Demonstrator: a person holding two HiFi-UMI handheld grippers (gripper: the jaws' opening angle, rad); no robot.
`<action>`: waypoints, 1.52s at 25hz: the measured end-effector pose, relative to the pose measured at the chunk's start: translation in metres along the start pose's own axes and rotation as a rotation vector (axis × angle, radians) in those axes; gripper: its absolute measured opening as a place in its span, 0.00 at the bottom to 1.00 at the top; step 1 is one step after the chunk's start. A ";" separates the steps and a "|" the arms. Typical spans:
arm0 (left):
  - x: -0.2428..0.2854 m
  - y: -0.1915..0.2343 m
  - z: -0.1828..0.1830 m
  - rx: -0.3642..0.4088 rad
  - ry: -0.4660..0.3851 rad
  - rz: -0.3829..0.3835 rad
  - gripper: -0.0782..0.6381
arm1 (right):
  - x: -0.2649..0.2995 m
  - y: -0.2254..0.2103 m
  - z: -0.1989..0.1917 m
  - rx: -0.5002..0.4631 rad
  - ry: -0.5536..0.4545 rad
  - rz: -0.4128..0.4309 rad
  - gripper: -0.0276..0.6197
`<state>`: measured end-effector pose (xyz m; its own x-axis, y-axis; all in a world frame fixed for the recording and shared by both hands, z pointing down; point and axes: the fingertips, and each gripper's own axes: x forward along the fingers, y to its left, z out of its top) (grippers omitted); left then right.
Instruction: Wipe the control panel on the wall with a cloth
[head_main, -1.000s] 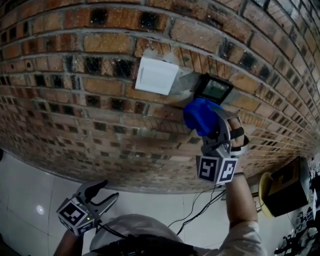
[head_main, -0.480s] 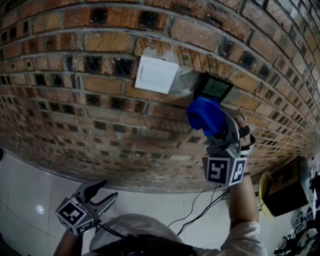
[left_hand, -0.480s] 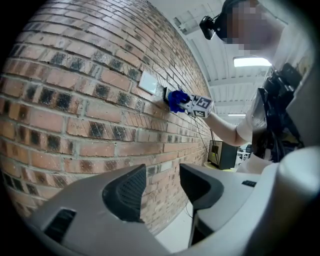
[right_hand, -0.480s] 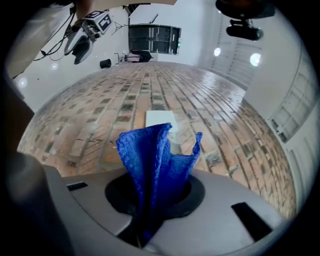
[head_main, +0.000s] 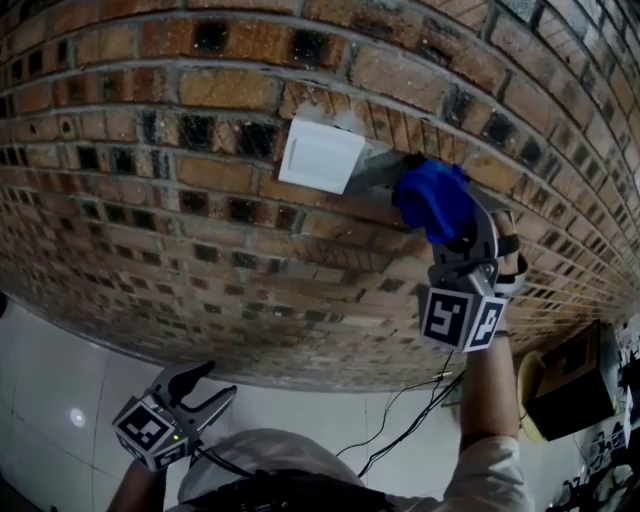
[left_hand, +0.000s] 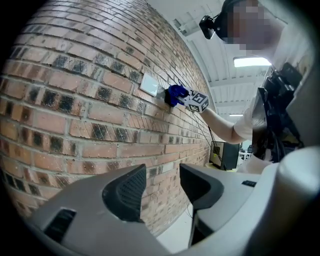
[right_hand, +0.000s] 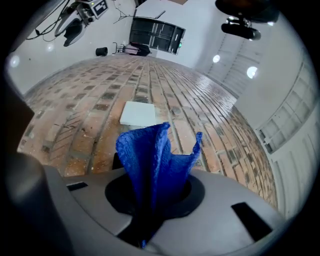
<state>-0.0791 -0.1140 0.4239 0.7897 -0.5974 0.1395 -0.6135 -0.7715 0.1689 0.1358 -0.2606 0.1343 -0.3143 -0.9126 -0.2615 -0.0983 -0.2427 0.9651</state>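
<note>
A blue cloth (head_main: 432, 200) is bunched against the brick wall (head_main: 150, 230), just right of a white switch plate (head_main: 321, 155). It covers the dark control panel, which is hidden in the head view. My right gripper (head_main: 442, 218) is shut on the cloth (right_hand: 152, 155), and the white plate (right_hand: 138, 113) lies just beyond it. My left gripper (head_main: 205, 385) hangs low at the bottom left, open and empty (left_hand: 162, 187), away from the wall. From the left gripper view, the cloth (left_hand: 175, 94) shows far off on the wall beside the plate (left_hand: 149, 85).
Black cables (head_main: 400, 420) hang down the wall below the right arm. A dark box (head_main: 570, 375) with a yellow object beside it stands at the lower right. White floor tiles (head_main: 50, 370) run along the foot of the wall.
My right gripper has moved up and to the right with the blue cloth, which now covers the dark panel that showed before. The left gripper has not moved.
</note>
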 end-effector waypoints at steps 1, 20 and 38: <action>0.000 0.001 0.000 -0.001 -0.001 0.002 0.40 | -0.002 0.008 -0.001 -0.007 0.000 0.010 0.18; 0.001 0.000 -0.001 -0.001 0.009 -0.015 0.40 | -0.027 0.057 0.006 0.050 -0.029 0.150 0.18; -0.001 0.000 -0.004 -0.008 0.005 0.006 0.40 | -0.011 0.054 0.002 -0.018 -0.021 0.073 0.18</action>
<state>-0.0803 -0.1127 0.4273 0.7860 -0.6008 0.1457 -0.6181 -0.7662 0.1755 0.1317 -0.2633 0.1895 -0.3394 -0.9213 -0.1901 -0.0576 -0.1813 0.9817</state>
